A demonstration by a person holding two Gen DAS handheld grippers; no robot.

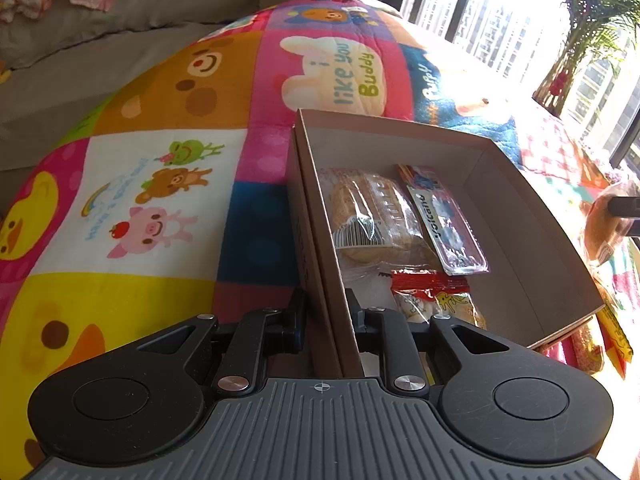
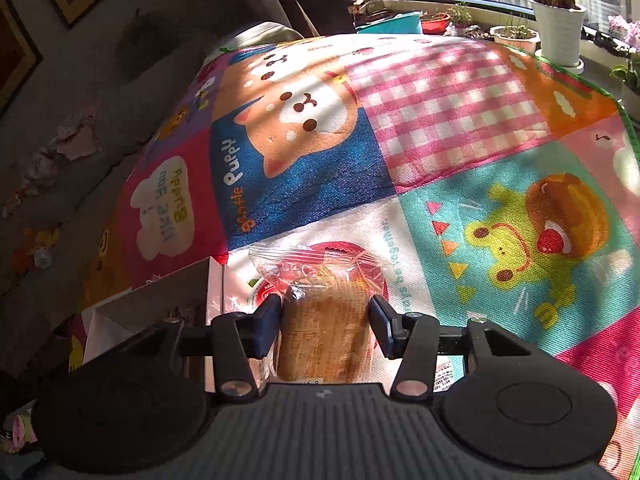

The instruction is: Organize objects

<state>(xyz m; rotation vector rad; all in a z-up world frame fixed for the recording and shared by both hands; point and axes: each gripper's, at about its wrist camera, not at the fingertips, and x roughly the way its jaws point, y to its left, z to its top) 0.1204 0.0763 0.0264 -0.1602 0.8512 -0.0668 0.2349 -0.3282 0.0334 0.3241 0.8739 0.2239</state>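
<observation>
An open cardboard box (image 1: 400, 136) sits on the colourful mat. My left gripper (image 1: 326, 316) is shut on its near left wall, one finger outside and one inside. Inside the box lie a wrapped bread packet (image 1: 372, 216), a clear "Volcano" packet (image 1: 444, 220) and a red-and-orange snack packet (image 1: 432, 296). In the right wrist view my right gripper (image 2: 326, 320) is shut on another clear-wrapped bread packet (image 2: 324, 332), just right of the box (image 2: 160, 300). This held bread packet (image 1: 604, 228) also shows at the right edge of the left wrist view.
The cartoon patchwork mat (image 2: 440, 120) covers the surface. A red-and-white round packet (image 2: 264, 292) lies under the held bread. More snack packets (image 1: 616, 332) lie right of the box. A grey sofa (image 1: 120, 20) is behind, potted plants (image 2: 556, 20) by the window.
</observation>
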